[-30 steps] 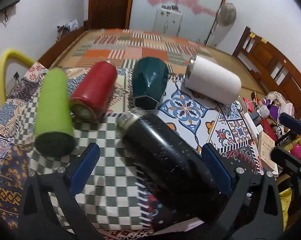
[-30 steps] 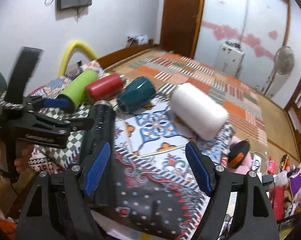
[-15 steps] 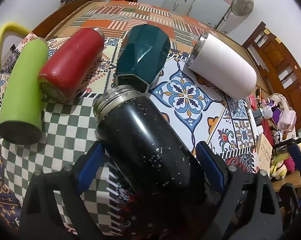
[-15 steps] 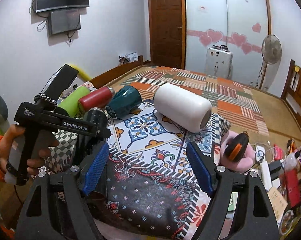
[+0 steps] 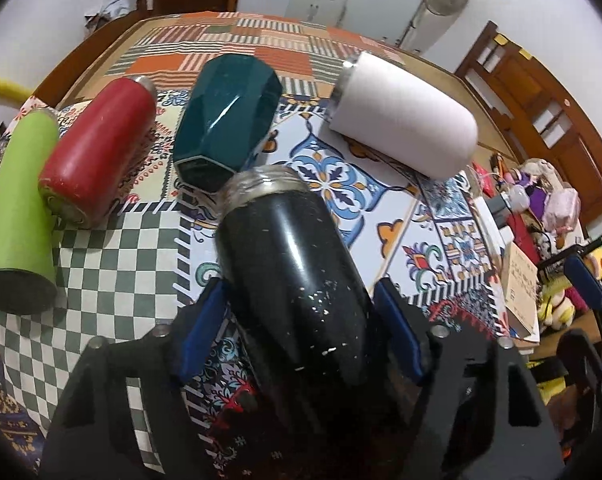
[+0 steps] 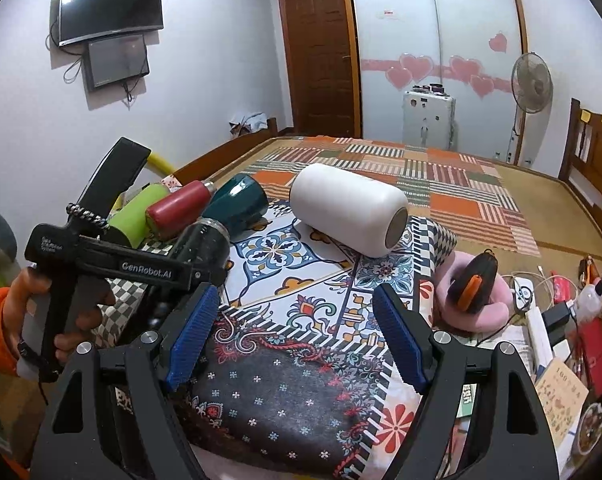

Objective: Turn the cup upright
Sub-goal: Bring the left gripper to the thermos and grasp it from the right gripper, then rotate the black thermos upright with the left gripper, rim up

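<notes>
White lettering reading "GenRobot.AI" stood on the black side bar of the left gripper [image 6: 199,272], seen at the near left in the right wrist view. Smaller white print sat on the same gripper's body further left, too small to read. At the near right edge of that view, a tan booklet [image 6: 557,396] carried a heading beginning with "100", the characters after it illegible. In the left wrist view no text could be read.
</notes>
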The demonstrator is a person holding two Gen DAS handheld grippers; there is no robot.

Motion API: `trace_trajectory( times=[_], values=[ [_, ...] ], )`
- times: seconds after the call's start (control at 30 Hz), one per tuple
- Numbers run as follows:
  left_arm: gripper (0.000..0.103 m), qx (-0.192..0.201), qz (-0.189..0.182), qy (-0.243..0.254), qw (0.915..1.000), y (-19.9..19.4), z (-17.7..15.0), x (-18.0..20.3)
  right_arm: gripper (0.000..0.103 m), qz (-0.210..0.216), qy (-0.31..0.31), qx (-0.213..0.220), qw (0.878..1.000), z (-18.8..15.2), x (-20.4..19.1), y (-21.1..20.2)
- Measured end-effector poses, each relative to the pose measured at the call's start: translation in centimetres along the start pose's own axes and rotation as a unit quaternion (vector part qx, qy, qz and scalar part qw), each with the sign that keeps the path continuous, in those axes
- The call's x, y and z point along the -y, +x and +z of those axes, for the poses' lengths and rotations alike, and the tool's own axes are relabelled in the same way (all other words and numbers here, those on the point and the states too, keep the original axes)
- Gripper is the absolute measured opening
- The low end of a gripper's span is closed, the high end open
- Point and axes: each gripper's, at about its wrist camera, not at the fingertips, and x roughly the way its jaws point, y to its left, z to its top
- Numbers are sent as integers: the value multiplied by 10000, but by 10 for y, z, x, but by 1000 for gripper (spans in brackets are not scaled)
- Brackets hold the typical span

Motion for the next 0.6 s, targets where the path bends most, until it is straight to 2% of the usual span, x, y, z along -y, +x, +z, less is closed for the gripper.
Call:
trace_trajectory(
  times=[0.1, 0.3, 0.37, 0.6],
  values=[
    [67, 91, -132, 83, 9998, -8, -1, 1, 77, 2, 24, 46, 10000, 0, -2, -4],
    [66, 558, -97, 367, 9977, -42, -7, 6, 77, 30, 32, 152, 9999, 3, -6, -13],
    [66, 823, -85, 499, 9953, -60, -12, 9, 77, 55, 43, 178, 9998, 5, -7, -14],
    [65, 1386, -164, 816, 9869, -105, -38, 19, 78, 179, 0, 457, 9988, 8, -18, -25]
  ],
)
